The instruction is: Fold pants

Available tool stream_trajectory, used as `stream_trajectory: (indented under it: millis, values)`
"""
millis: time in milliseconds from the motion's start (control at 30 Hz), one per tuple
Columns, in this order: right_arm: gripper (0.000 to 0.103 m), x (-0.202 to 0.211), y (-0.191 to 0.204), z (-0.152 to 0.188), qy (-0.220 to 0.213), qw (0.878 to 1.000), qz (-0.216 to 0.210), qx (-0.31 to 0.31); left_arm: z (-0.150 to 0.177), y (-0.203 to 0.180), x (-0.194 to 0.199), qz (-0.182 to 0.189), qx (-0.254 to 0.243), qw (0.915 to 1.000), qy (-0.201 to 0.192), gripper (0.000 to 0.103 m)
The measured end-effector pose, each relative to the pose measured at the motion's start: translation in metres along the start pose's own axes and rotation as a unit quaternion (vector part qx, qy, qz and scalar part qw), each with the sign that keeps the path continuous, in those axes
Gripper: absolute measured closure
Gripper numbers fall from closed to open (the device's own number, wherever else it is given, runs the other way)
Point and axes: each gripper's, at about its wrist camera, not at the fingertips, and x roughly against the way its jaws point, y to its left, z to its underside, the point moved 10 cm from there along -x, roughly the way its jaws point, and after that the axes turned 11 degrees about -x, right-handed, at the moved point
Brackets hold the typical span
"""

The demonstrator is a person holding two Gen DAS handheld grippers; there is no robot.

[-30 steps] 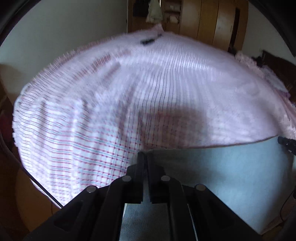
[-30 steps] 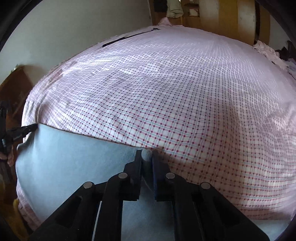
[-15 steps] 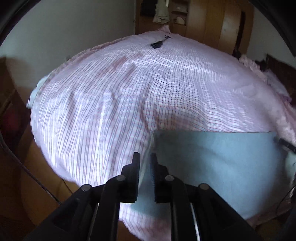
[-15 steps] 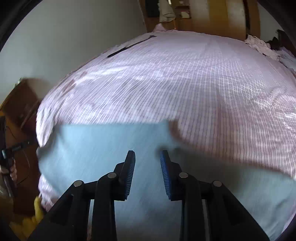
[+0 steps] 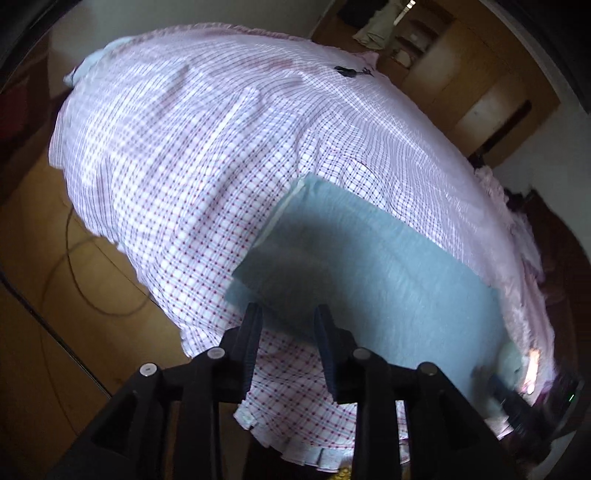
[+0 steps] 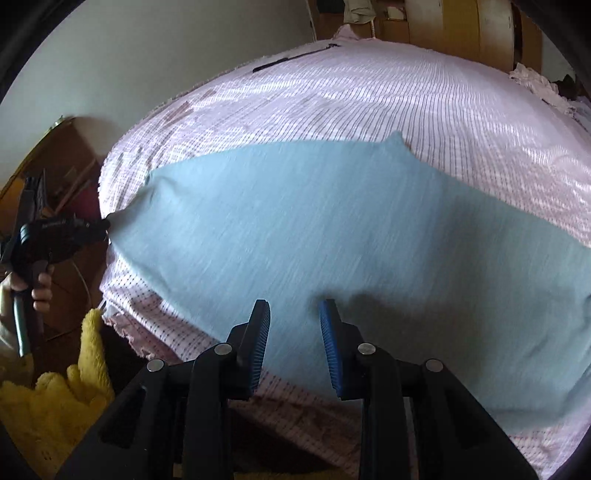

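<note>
Light blue pants [image 5: 388, 273] lie folded flat on the pink checked bed sheet [image 5: 207, 155]; they also fill the middle of the right wrist view [image 6: 332, 229]. My left gripper [image 5: 287, 319] is open and empty, just above the pants' near left corner. My right gripper [image 6: 294, 314] is open and empty above the pants' near edge. In the right wrist view the left gripper [image 6: 70, 236] shows at the far left, at the pants' corner. The right gripper shows blurred at the lower right of the left wrist view [image 5: 517, 402].
The bed edge falls to a wooden floor [image 5: 55, 295] with a cable on the left. A yellow fluffy cloth [image 6: 55, 387] lies below the bed edge. Wooden wardrobes [image 6: 461, 33] stand beyond the bed. A small dark object [image 5: 349, 72] lies far up the sheet.
Both grippers were shut on the pants' edge, then opened and let go. Both have drawn back towards the bed edge, and the pants now lie flat.
</note>
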Motion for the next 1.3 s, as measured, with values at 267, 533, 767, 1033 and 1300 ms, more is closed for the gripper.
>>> stream_trajectory:
  millis: [267, 533, 767, 1033, 1300]
  values:
    - [0.081, -0.005, 0.015, 0.009, 0.022, 0.999, -0.012, 0.027, -0.008, 0.008, -0.003, 0.009, 0.029, 0.9993, -0.02, 0.065]
    - [0.077, -0.019, 0.04, 0.035, 0.074, 0.993, -0.031, 0.091, -0.016, 0.003, -0.009, 0.028, 0.029, 0.9986, -0.033, 0.101]
    - [0.077, -0.027, 0.041, 0.037, 0.087, 0.991, -0.038, 0.092, -0.012, 0.017, -0.002, -0.001, 0.012, 0.9994, -0.031, 0.1]
    - [0.077, -0.012, 0.03, 0.013, 0.048, 0.996, -0.038, 0.064, -0.003, 0.028, -0.016, -0.071, -0.026, 0.9971, -0.003, 0.089]
    - [0.077, -0.026, 0.015, -0.013, 0.024, 0.999, -0.034, -0.006, -0.034, -0.024, 0.019, -0.092, -0.144, 0.984, -0.052, 0.084]
